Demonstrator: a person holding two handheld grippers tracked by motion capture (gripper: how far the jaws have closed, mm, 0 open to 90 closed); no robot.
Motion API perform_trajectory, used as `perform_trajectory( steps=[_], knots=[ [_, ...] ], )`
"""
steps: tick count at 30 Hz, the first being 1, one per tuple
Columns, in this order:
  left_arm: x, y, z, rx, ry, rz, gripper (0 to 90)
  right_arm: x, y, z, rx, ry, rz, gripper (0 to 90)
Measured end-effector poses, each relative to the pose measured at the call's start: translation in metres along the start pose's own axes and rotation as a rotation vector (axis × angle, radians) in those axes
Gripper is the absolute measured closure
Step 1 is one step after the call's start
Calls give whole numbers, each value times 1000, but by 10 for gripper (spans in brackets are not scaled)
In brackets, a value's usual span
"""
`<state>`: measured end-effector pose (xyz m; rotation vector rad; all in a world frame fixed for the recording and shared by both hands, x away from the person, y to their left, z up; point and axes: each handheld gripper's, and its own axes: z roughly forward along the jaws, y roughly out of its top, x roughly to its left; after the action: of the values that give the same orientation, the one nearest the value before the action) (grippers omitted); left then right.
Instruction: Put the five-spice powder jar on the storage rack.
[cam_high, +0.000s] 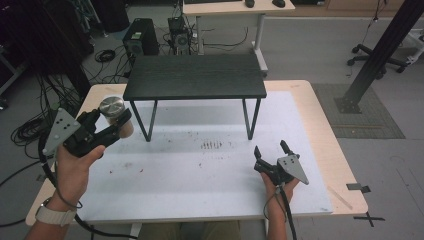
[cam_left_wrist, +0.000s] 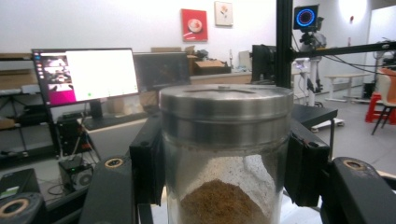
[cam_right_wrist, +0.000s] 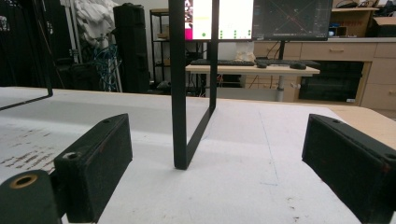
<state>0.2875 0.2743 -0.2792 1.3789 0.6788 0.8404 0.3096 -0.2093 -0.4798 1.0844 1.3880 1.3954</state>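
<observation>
A glass jar (cam_high: 116, 116) with a metal lid and brown powder inside hangs above the table's left side, clamped between the jaws of my left gripper (cam_high: 114, 125). In the left gripper view the jar (cam_left_wrist: 225, 154) stands upright between the two black pads (cam_left_wrist: 148, 172), which press on its sides. My right gripper (cam_high: 270, 150) rests low over the white mat near the right front, jaws wide apart with nothing between them. In the right gripper view its gripper (cam_right_wrist: 219, 163) faces a leg of the small black stand (cam_right_wrist: 180, 93).
A small black stand (cam_high: 195, 76) on thin legs sits at the back middle of the white mat (cam_high: 200, 170). Brown crumbs (cam_high: 211, 145) mark the mat in front of it. Wooden table edge (cam_high: 327, 130) runs along the right.
</observation>
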Motion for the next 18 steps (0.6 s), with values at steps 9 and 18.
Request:
perform_trajectory(
  steps=[9,18],
  knots=[
    [-1,19,16,1,-41,-18,426,0,0,0,2,1,1,86],
    [0,42,32,-26,-79,-17,426,0,0,0,2,2,4,86]
  ],
)
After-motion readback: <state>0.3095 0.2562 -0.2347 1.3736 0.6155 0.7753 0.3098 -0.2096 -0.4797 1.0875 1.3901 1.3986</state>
